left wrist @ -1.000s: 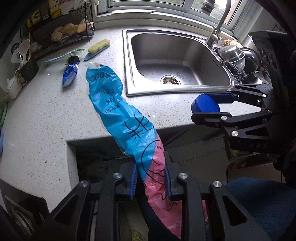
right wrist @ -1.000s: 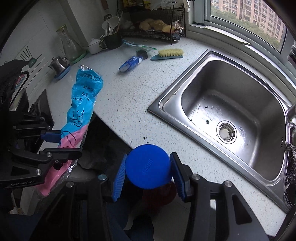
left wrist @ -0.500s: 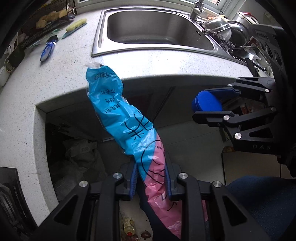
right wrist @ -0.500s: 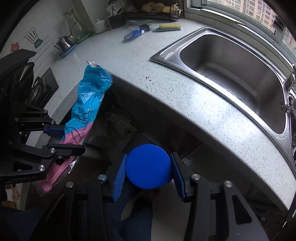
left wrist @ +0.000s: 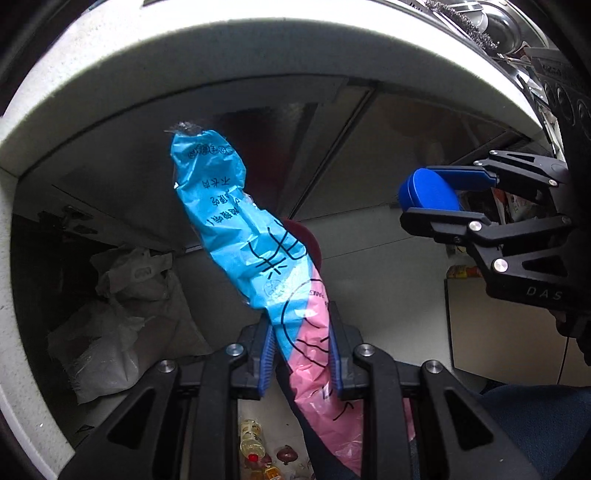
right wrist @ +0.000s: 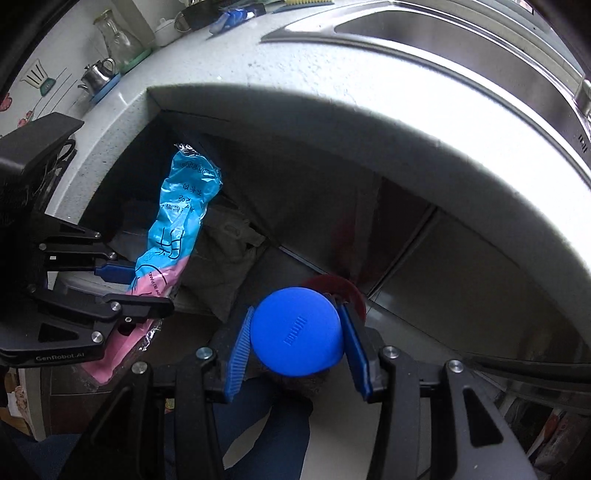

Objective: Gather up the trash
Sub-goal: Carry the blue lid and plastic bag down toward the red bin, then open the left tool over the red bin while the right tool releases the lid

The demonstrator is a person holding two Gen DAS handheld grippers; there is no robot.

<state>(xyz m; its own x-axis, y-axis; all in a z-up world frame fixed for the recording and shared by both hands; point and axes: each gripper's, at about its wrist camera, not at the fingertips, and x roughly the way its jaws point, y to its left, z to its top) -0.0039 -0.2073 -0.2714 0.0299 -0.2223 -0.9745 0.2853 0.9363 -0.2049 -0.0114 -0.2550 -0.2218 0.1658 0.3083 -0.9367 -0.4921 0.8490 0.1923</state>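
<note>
In the left wrist view, the left tool (left wrist: 301, 350) is clamped on a long blue and pink plastic wrapper (left wrist: 236, 236), whose blue end sticks up in front of the dark space beneath the table (left wrist: 258, 48). Under the table edge, to the left of the wrapper, slumps a pale sack (left wrist: 122, 314), and a dark red round thing (left wrist: 306, 240) peeks out behind the wrapper. Right of the wrapper, the right tool (left wrist: 430, 199) grips a blue round cap (left wrist: 428, 194). In the right wrist view, the right tool (right wrist: 295, 343) has its blue pads pressed on either side of the blue round cap (right wrist: 295, 332), below the table (right wrist: 332, 92) rim. The steel sink (right wrist: 461, 33) sits in the table top. Left of the cap, the left tool (right wrist: 129, 286) pinches the wrapper (right wrist: 177, 221) at its pink part.
</note>
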